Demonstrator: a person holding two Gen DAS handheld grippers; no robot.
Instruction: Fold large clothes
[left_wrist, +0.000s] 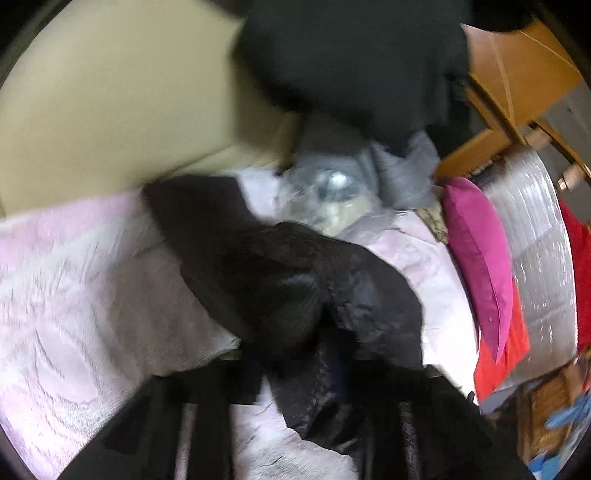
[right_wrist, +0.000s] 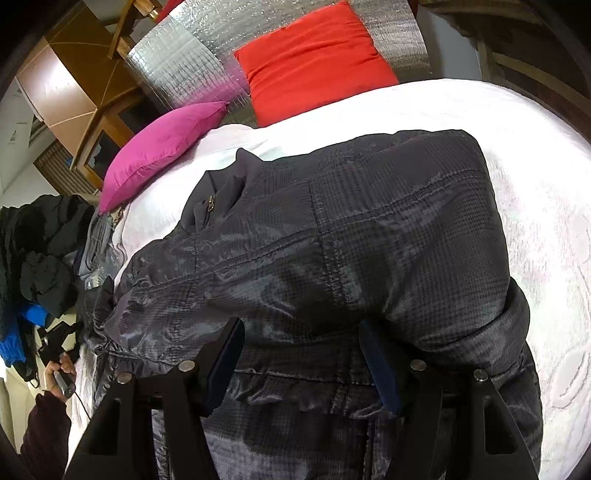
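Observation:
A dark checked jacket (right_wrist: 332, 240) lies spread on a white bedspread (right_wrist: 535, 221), its collar toward the cushions. My right gripper (right_wrist: 303, 354) stands open just over the jacket's near hem, the blue pads wide apart with cloth beneath them. The left wrist view is blurred. There my left gripper (left_wrist: 328, 373) is shut on a bunched fold of the jacket (left_wrist: 295, 288), and the dark fabric hides most of both fingers. In the right wrist view a hand (right_wrist: 61, 369) in a dark sleeve grips a black handle at the jacket's left edge.
A magenta cushion (right_wrist: 166, 144) and a red cushion (right_wrist: 314, 62) lean on a silver foil sheet (right_wrist: 184, 55) at the bed's head. Wooden furniture (right_wrist: 74, 85) stands behind. A pile of dark clothes (right_wrist: 40, 251) lies to the left, beside a clear plastic bag (left_wrist: 325, 195).

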